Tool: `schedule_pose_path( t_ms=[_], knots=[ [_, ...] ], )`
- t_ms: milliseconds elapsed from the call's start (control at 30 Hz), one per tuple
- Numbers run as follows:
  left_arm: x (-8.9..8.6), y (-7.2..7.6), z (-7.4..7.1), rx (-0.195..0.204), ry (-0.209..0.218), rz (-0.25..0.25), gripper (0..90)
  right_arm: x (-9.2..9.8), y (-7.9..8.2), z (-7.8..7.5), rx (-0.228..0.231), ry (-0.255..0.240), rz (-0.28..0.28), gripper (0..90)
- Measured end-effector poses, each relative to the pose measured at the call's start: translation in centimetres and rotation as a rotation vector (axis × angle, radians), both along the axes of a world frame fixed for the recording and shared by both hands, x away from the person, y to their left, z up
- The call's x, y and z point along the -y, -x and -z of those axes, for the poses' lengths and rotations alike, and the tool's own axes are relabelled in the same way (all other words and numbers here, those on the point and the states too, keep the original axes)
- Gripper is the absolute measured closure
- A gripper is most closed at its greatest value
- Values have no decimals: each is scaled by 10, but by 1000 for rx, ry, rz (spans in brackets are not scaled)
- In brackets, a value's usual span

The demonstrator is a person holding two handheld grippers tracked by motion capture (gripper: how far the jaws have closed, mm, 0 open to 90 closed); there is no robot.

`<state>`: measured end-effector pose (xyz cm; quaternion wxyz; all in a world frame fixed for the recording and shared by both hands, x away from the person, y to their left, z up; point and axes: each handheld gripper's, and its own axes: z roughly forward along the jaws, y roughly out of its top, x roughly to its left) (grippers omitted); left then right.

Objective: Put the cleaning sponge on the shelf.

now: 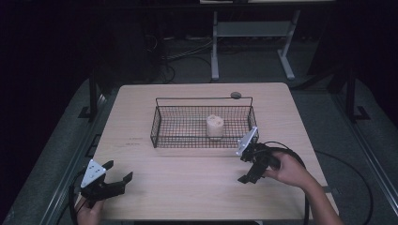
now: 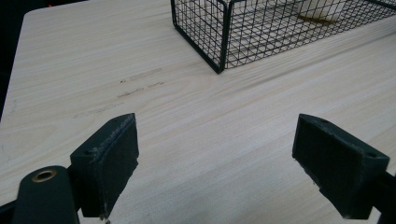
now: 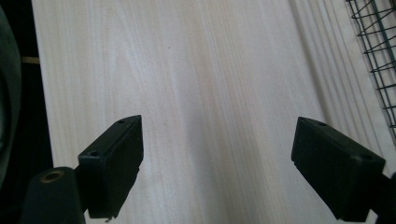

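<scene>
The pale roll [image 1: 215, 125] stood upright in the basket [image 1: 159, 123], right of middle—it looked light and soft, best pinched gently across its sides—while both grippers [image 1: 117, 175] [image 1: 246, 165] hung spread and empty.

A dim lab or test room — a bare wooden table [image 1: 197, 187] stands alone, with cables [image 1: 187, 54] strewn on grey floor behind it beside a white metal frame [image 1: 253, 33].

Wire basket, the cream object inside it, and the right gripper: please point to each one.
wire basket [image 1: 155, 129], high view, left end wall
cream object [image 1: 215, 125], high view, middle of its side
right gripper [image 3: 217, 163], right gripper view, midway between its open jaws
</scene>
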<state>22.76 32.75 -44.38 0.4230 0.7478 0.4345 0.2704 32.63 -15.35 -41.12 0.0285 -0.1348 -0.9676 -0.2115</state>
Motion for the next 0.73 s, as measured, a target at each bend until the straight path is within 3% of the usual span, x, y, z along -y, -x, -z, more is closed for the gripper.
schedule_pose_path(
  t_ms=[400, 733],
  knots=[
    [1, 0, 0, 0, 1, -2, 137, 6, 13, 1, 15, 1, 4, 163],
    [1, -1, 0, -1, -3, 1, 137, 11, 19, 5, 19, -32, 11, 163]
  ],
)
